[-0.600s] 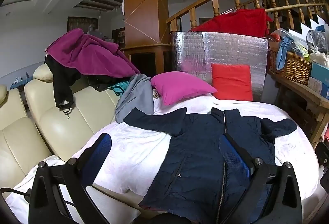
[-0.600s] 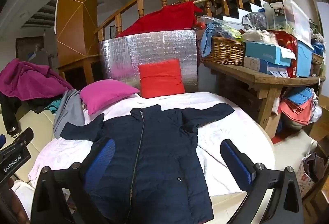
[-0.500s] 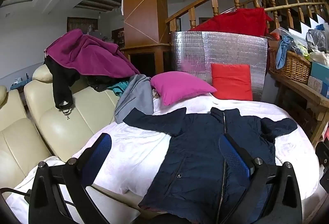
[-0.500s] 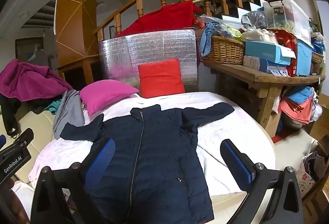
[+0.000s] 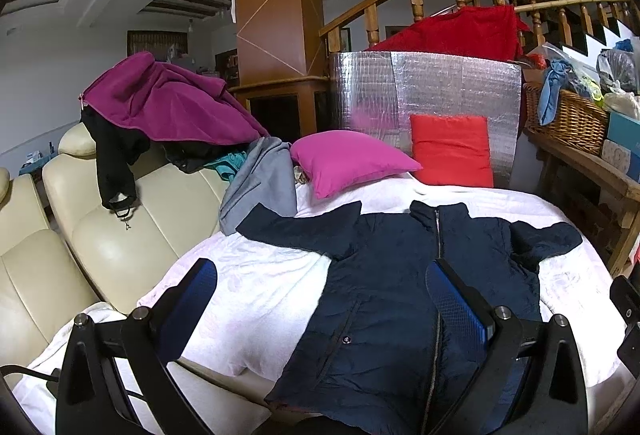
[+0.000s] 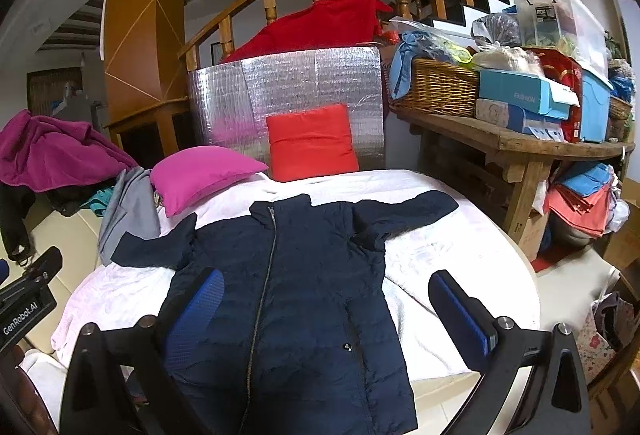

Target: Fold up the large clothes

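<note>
A dark navy zip-up jacket (image 5: 400, 295) lies flat, front up, sleeves spread, on a round table with a white cloth (image 5: 256, 287). It also shows in the right wrist view (image 6: 296, 287). My left gripper (image 5: 320, 291) is open and empty, held above the jacket's near left hem. My right gripper (image 6: 324, 295) is open and empty, held above the jacket's lower half. The left gripper's body shows at the left edge of the right wrist view (image 6: 28, 295).
A pink cushion (image 5: 352, 159) and a red cushion (image 5: 452, 151) sit at the table's far side before a silver foil panel (image 5: 424, 91). A cream sofa (image 5: 100, 235) with piled clothes (image 5: 168, 107) stands left. A wooden bench (image 6: 500, 139) with basket and boxes stands right.
</note>
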`<action>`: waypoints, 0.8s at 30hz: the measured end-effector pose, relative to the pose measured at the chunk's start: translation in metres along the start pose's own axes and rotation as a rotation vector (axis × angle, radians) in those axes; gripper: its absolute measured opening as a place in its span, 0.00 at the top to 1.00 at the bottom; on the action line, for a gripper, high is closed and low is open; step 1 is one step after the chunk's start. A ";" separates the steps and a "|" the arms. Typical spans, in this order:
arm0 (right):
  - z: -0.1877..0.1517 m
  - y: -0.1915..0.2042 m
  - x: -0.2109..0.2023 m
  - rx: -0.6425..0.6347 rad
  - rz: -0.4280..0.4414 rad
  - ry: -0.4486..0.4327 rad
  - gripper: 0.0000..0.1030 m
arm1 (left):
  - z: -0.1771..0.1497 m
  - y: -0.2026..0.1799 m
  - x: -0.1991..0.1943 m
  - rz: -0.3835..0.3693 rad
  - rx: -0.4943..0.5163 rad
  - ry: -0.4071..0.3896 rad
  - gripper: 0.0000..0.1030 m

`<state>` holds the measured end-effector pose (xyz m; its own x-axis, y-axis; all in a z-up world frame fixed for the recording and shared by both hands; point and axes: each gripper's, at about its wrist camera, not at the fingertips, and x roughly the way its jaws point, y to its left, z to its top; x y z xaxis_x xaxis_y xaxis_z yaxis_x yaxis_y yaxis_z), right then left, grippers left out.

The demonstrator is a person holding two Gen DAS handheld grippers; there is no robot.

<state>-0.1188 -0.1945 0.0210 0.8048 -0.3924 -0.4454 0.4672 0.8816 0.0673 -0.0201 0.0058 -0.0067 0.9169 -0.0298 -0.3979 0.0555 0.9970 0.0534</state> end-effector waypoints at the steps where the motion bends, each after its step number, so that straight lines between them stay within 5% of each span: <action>1: -0.001 0.000 0.001 0.003 0.003 -0.010 0.00 | 0.001 0.000 0.001 0.001 -0.001 0.002 0.00; 24: 0.009 0.004 0.024 0.016 0.016 0.017 0.00 | 0.005 -0.006 0.021 0.026 0.002 0.024 0.00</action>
<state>-0.0938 -0.2028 0.0186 0.8060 -0.3738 -0.4590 0.4603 0.8833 0.0889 0.0011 -0.0011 -0.0110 0.9085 -0.0024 -0.4180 0.0328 0.9973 0.0655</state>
